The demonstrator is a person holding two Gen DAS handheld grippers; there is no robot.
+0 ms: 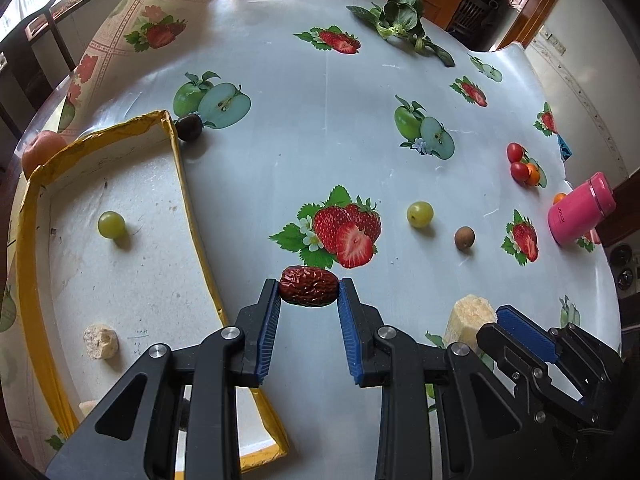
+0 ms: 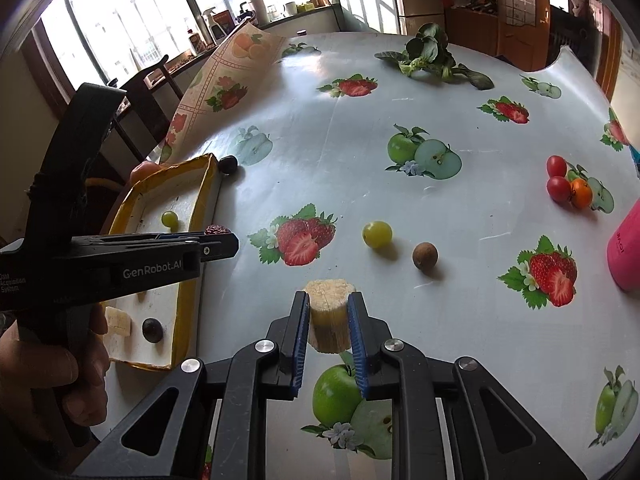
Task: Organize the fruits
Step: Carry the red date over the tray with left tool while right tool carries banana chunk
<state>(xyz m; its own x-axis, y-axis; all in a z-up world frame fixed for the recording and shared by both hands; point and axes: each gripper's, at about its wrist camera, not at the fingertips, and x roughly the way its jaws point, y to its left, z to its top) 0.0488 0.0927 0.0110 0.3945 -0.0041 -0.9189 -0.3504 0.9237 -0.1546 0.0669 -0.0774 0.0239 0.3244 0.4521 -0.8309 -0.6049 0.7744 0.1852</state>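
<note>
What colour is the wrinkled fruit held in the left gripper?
Dark red wrinkled dried date, glossy brownish in the creases; the left wrist view shows it best.

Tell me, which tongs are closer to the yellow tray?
Left. The left tongs, holding a red date, sit just beside the yellow tray. The right tongs, gripping a pale sugarcane chunk, are farther out over the table.

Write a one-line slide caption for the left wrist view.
Left gripper clamps a wrinkled dark-red date beside the yellow-rimmed cardboard tray holding a green grape.
</note>
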